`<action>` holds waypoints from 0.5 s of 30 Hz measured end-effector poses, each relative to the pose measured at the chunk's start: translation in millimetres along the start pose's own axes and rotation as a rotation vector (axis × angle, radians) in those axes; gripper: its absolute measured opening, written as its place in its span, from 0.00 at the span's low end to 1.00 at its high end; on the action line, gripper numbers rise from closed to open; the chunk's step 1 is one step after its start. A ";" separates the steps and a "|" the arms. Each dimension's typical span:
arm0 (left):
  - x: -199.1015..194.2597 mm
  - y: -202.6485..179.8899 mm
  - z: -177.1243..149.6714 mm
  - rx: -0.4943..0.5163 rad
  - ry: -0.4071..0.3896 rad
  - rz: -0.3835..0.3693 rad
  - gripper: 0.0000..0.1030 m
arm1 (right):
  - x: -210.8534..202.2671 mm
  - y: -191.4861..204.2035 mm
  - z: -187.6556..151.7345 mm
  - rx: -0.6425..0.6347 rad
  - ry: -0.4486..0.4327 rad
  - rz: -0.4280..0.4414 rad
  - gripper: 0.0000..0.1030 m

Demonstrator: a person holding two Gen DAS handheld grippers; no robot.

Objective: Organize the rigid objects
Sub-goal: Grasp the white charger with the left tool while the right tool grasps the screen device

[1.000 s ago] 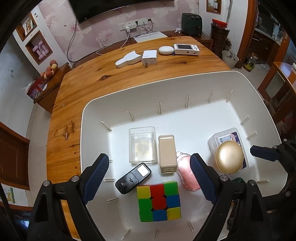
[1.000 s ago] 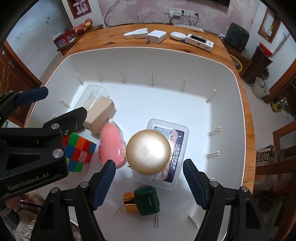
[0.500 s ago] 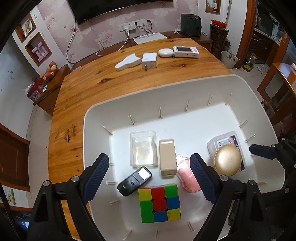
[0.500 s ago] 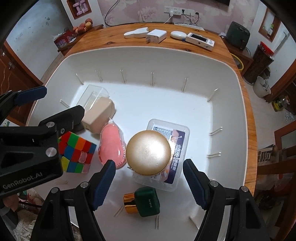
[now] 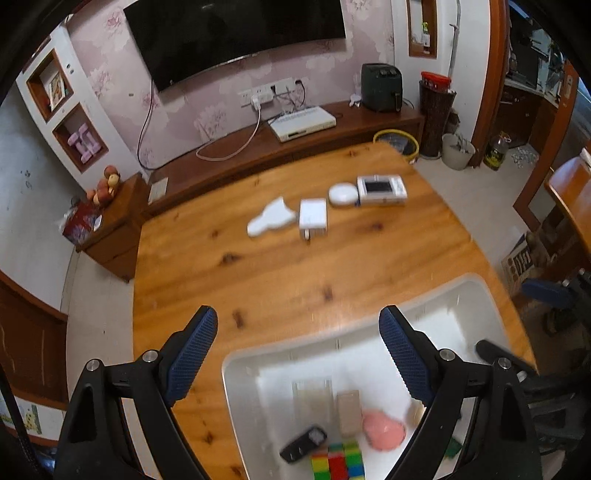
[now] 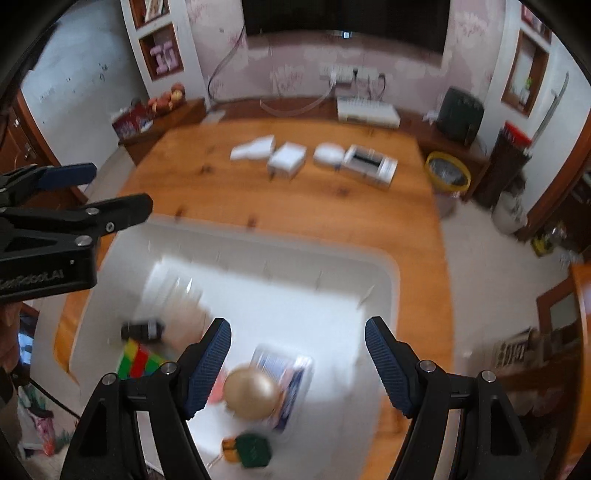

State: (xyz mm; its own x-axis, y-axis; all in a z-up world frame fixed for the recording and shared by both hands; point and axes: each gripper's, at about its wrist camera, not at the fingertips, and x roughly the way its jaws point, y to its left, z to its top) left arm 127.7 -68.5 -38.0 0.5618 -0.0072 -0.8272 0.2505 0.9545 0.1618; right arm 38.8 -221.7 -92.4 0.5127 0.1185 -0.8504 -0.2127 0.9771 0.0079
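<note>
A white bin (image 5: 476,295) (image 6: 388,266) sits on the wooden table (image 5: 258,280) and holds a colour cube (image 5: 338,461) (image 6: 136,360), a black remote (image 5: 303,443), a beige box (image 5: 349,410), a pink piece (image 5: 382,430), a gold-lidded jar (image 6: 251,395) on a clear case (image 6: 291,376), and a green bottle (image 6: 251,450). My left gripper (image 5: 297,354) hangs open and empty high above the bin's left rim. My right gripper (image 6: 297,363) is open and empty above the jar. The left gripper (image 6: 92,188) also shows at the right wrist view's left edge.
At the table's far end lie a white handle-shaped device (image 5: 271,221), a white adapter (image 5: 313,216), a white puck (image 5: 343,194) and a screen device (image 5: 382,190). Behind stand a low cabinet (image 5: 332,129) and a TV (image 5: 236,33). Another wooden table (image 5: 576,199) is at right.
Both grippers rose and pulled back from the bin, so it looks smaller and lower in both views. More of the table and room shows. Jaw openings are unchanged.
</note>
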 end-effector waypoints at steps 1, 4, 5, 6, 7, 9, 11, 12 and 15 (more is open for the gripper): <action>0.8 -0.2 7.6 0.001 -0.005 0.000 0.88 | -3.8 -7.0 11.9 0.002 -0.016 -0.004 0.74; 9.2 -2.1 37.4 0.013 -0.012 0.006 0.88 | -10.5 -26.5 47.3 0.001 -0.056 -0.022 0.74; 15.5 -2.8 49.5 0.014 -0.011 0.003 0.88 | -10.3 -32.6 58.4 0.000 -0.064 -0.036 0.74; 22.8 -3.5 60.0 0.014 -0.009 -0.006 0.88 | -8.4 -40.0 71.8 -0.004 -0.068 -0.051 0.74; 29.1 -3.3 66.5 0.010 -0.005 -0.011 0.88 | -4.3 -48.1 85.7 -0.009 -0.066 -0.061 0.74; 48.8 -3.6 81.4 -0.001 0.017 -0.016 0.88 | 11.5 -64.6 115.3 -0.016 -0.040 -0.066 0.74; 73.4 -4.2 93.3 -0.016 0.055 -0.024 0.88 | 27.5 -77.1 136.0 -0.026 -0.028 -0.082 0.74; 92.6 -3.1 99.6 -0.037 0.095 -0.039 0.88 | 38.8 -83.6 147.8 -0.038 -0.024 -0.094 0.74; 135.0 1.9 107.3 -0.100 0.191 -0.084 0.88 | 75.8 -101.3 174.6 -0.067 -0.009 -0.102 0.75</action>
State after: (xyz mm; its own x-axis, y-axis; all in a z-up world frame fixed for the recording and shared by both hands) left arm 288.6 -99.7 -91.5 0.3809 -0.0407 -0.9237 0.2054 0.9778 0.0416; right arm 244.5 -280.8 -65.8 0.5418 0.0205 -0.8402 -0.2142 0.9701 -0.1144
